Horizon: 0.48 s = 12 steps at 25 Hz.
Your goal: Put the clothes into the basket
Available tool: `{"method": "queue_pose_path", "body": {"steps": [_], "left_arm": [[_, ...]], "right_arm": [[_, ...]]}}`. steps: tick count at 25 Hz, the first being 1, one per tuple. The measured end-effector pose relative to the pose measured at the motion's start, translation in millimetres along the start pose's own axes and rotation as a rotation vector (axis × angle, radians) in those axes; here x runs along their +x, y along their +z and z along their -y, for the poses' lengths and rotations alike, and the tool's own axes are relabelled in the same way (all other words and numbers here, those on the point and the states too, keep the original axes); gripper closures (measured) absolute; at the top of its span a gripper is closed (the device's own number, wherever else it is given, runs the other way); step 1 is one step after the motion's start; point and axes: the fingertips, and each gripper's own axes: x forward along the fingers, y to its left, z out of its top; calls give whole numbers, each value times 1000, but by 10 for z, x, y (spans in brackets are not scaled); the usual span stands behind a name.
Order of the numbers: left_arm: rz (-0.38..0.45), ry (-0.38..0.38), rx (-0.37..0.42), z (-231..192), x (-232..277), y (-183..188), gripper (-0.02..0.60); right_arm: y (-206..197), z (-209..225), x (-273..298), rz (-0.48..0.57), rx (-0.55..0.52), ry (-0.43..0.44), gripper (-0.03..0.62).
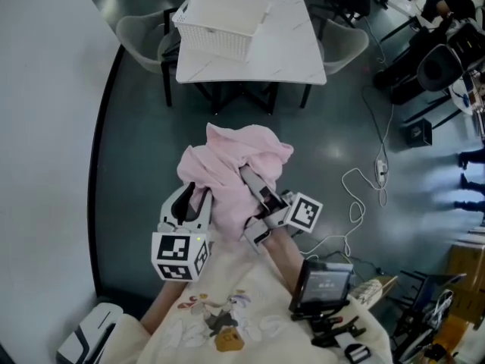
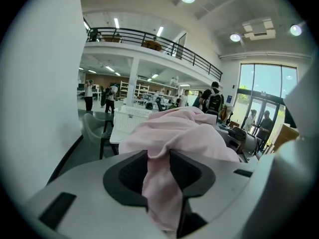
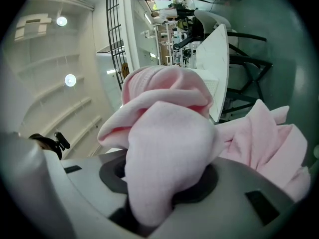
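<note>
A pink garment (image 1: 231, 169) hangs bunched in the air above the dark floor, held from both sides. My left gripper (image 1: 198, 196) is shut on a fold of the garment (image 2: 184, 128), which runs down between its dark pads (image 2: 130, 176). On the other side, my right gripper (image 1: 258, 192) is shut on a thick wad of the same garment (image 3: 164, 133), which hides its pads. The white basket (image 1: 216, 25) stands on the left part of a white table (image 1: 292, 44), well ahead of both grippers. Through the left gripper view the basket (image 2: 130, 118) shows beyond the cloth.
Grey chairs (image 1: 140, 32) surround the table. A white curved wall (image 1: 45, 127) runs along the left. White cables (image 1: 356, 196) and a power strip (image 1: 381, 171) lie on the floor at the right. A black screen device (image 1: 322, 287) sits at the person's waist.
</note>
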Motion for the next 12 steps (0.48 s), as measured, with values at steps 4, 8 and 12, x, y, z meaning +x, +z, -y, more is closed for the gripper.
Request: {"method": "queue_pose_path", "body": {"steps": [4, 8, 12], "left_arm": [[-20, -40, -21, 17, 50, -8, 436], [-37, -54, -26, 2, 225, 64, 436], [-44, -47, -26, -70, 514, 185, 437]], "right_arm": [[32, 30, -26, 15, 8, -29, 414], [183, 87, 39, 29, 13, -51, 414], [420, 176, 231, 25, 20, -53, 414]]}}
